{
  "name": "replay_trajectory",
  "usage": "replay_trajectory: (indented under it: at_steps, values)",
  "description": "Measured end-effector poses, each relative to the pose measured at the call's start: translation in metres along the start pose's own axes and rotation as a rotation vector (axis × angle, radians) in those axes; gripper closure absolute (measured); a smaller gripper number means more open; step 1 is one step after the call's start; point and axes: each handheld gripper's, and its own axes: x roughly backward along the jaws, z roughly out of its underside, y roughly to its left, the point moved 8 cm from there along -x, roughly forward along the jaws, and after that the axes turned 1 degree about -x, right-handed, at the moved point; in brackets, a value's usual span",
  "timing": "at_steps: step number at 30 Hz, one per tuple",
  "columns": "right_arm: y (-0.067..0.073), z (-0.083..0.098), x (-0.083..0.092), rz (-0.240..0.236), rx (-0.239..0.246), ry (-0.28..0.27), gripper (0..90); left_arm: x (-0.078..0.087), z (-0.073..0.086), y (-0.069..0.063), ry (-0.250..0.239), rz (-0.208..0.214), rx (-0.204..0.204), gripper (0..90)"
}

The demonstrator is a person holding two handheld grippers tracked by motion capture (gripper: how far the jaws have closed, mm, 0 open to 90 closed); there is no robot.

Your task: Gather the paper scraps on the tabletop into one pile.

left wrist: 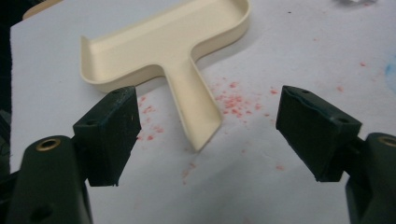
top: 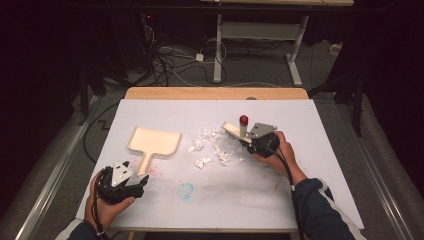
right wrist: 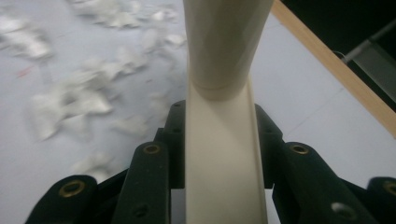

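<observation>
A cream dustpan [top: 152,141] lies flat at the left of the white table, its handle pointing toward me. My left gripper [top: 142,181] sits just short of the handle's end, open; in the left gripper view the dustpan [left wrist: 173,42] has its handle tip level with the wide-apart jaws of the left gripper [left wrist: 210,126], untouched by them. My right gripper [top: 247,142] is shut on a cream sweeping tool [top: 235,131] with a red knob [top: 243,120]. The jaws of the right gripper [right wrist: 224,135] clamp the tool's flat stem [right wrist: 224,93]. White paper scraps [top: 215,150] lie just left of the tool.
The scraps [right wrist: 79,102] are blurred in the right gripper view. Red specks [left wrist: 233,105] dot the sheet around the dustpan handle, and a blue smear [top: 185,190] marks the near middle. A wooden edge [top: 215,93] bounds the table's far side, with cables and desk legs beyond.
</observation>
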Motion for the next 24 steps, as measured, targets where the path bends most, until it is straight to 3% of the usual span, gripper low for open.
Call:
replay_trajectory:
  at_steps: [5, 10, 13, 18, 24]
  values:
    - [0.019, 0.001, 0.028, -0.034, 0.035, -0.024, 67.5, 0.000, -0.003, -0.009, -0.001, 0.001, -0.049, 21.0]
    - [0.012, -0.003, 0.038, -0.011, 0.025, -0.031, 67.5, 0.001, -0.003, -0.011, 0.002, -0.001, -0.057, 20.9]
    - [0.003, -0.008, 0.037, 0.016, 0.016, -0.020, 67.5, 0.001, -0.006, -0.010, 0.002, -0.008, -0.059, 20.9]
    - [-0.017, -0.028, 0.029, 0.032, -0.009, -0.047, 67.4, 0.001, -0.009, -0.012, -0.010, 0.004, -0.057, 20.9]
    - [-0.039, -0.053, -0.006, 0.093, -0.025, -0.055, 67.5, 0.000, -0.007, -0.006, -0.001, 0.003, -0.044, 20.8]
